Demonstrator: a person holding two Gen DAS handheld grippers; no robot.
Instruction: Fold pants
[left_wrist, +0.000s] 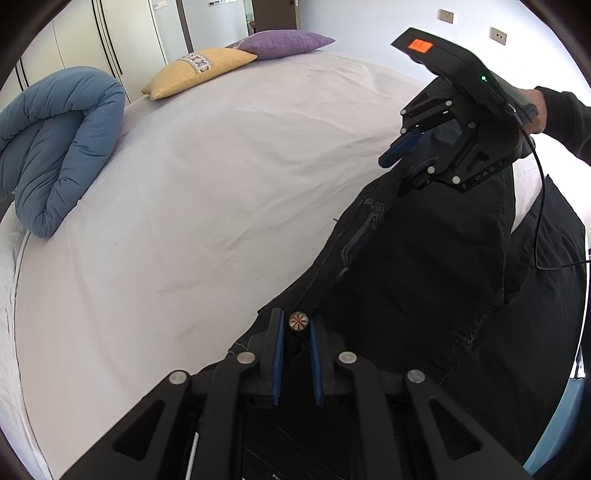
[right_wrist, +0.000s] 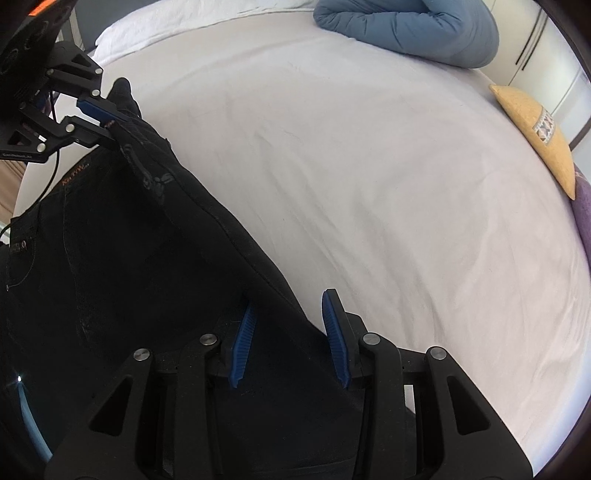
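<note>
White bedsheet (left_wrist: 207, 192) fills the scene, stretched smooth across a wide bed, and we sweep from the left: a rolled blue padded duvet (left_wrist: 55, 147) sits at the bed's far left corner, then a mustard-yellow cushion (left_wrist: 195, 72) and a purple cushion (left_wrist: 284, 42) along the far edge. Moving right, the black denim pants (left_wrist: 424, 277) lie along the near right edge of the bed. Left gripper (left_wrist: 296, 334) is clenched on the waistband, right beside the round patterned metal button (left_wrist: 297, 320). Over to the right gripper (right_wrist: 290, 334): its blue pads stand apart, straddling the edge of the dark cloth, and whether they actually pinch it I cannot tell.
</note>
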